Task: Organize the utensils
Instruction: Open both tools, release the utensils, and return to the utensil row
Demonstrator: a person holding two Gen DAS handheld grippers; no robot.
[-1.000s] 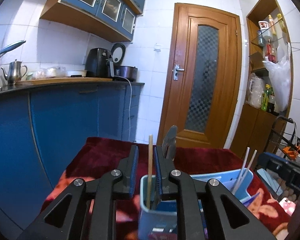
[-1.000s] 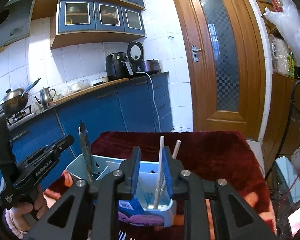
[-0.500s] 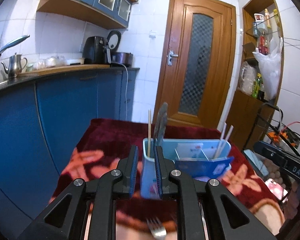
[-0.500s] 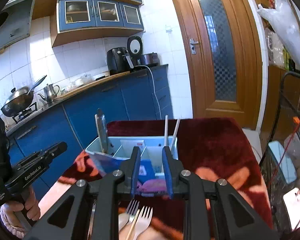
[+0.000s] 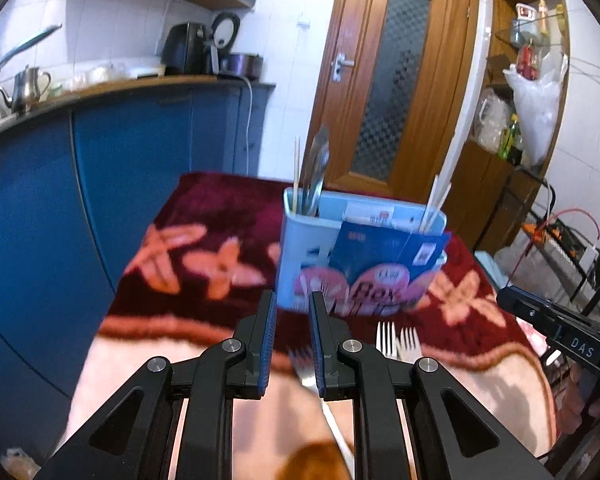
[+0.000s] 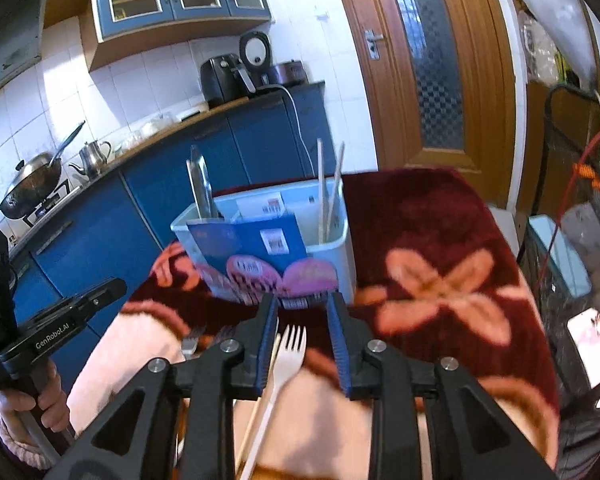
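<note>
Both fisheye views are bright, lit by cool light reflecting off the white wall tiles (image 6: 148,80). Edges bend strongly, bowing the wooden door (image 5: 392,80), and the corners go black. Motion blur smears the floral tablecloth (image 6: 440,292) and the blue utensil caddy (image 5: 312,248); the black tool frames stay sharp.

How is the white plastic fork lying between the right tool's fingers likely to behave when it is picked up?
The white fork looks thin and plastic, so probably light and a bit bendy. It lies flat on the soft blanket, so pinching it may be fiddly.
</note>
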